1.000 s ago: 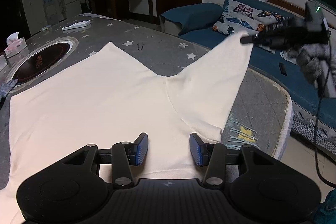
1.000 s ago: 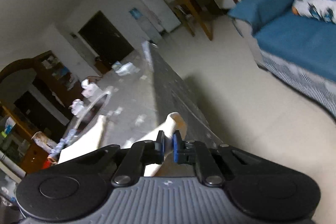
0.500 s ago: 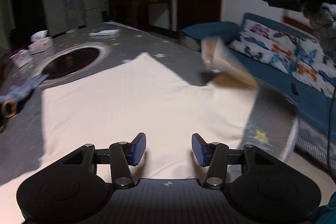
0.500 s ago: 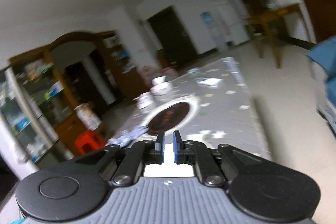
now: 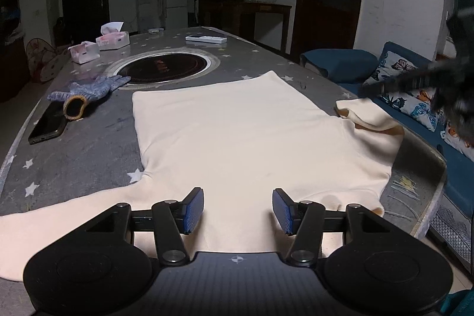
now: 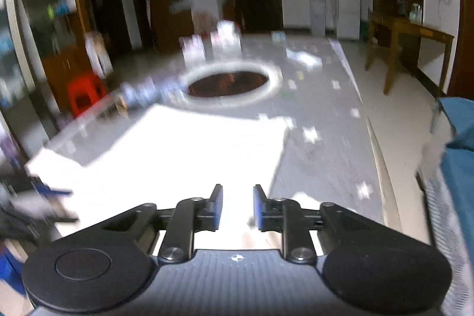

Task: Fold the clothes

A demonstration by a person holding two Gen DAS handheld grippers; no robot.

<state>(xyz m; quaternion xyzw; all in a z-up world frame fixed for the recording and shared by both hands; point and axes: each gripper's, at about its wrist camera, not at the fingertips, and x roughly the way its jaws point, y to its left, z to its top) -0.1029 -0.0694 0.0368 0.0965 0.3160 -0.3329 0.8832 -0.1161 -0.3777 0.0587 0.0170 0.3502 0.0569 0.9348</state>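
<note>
A cream long-sleeved top lies flat on the grey star-patterned table. Its right sleeve lies folded back loosely near the table's right edge; its left sleeve stretches out to the near left. My left gripper is open and empty, low over the near edge of the top. My right gripper is open and empty above the top's right side; it shows blurred at the right of the left wrist view.
A round black hob is set in the table's middle. A knitted glove and a black phone lie at the left. Tissue boxes and a remote lie at the far end. A blue sofa stands right of the table.
My right gripper let go of the right sleeve, which dropped onto the table, and the gripper opened and swung to face the table. My left gripper stayed open over the near edge.
</note>
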